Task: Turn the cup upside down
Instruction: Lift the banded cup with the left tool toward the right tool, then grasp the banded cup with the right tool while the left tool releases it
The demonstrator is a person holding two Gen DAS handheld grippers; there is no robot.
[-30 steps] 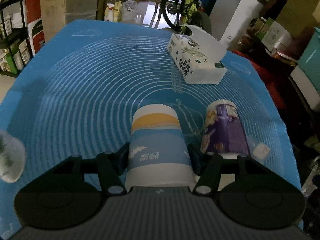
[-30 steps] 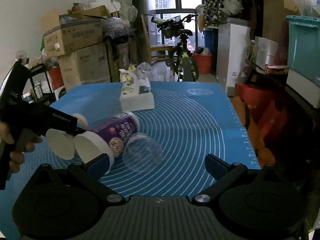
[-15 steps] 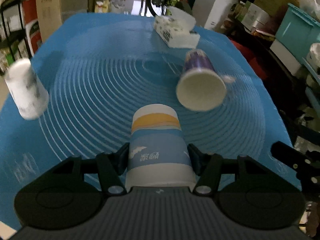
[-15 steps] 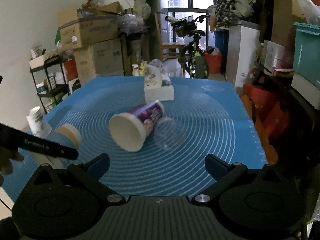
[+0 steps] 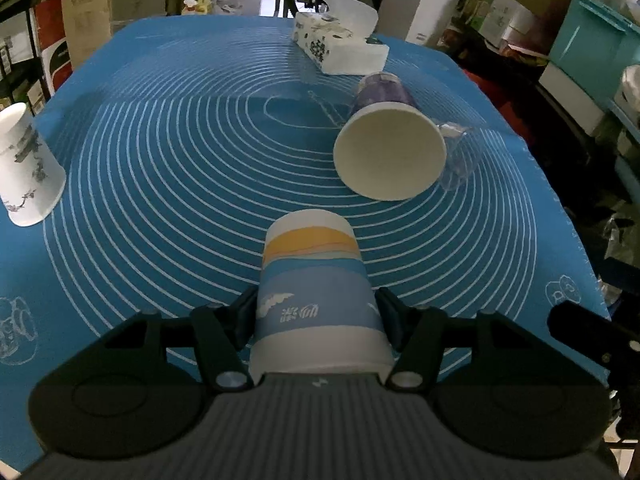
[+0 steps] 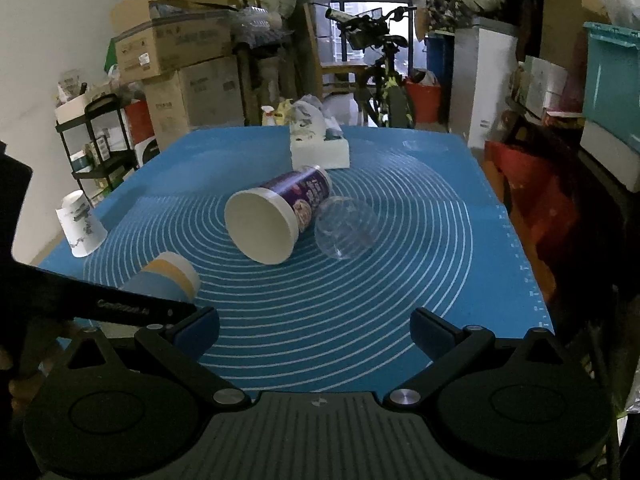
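Note:
My left gripper is shut on a blue, orange and white paper cup, its closed base pointing away from me, held over the near part of the blue mat. The same cup shows in the right wrist view at lower left, tilted, with the left gripper's dark body across it. My right gripper is open and empty above the mat's near edge.
A purple cup lies on its side mid-mat, mouth toward me, touching a clear plastic cup on its right. A white flowered cup stands upside down at the left edge. A tissue box sits at the back.
The left gripper with its cup has drawn back and risen, so more of the mat shows. The right gripper has pulled back and lifted slightly. The purple cup has stayed on its side.

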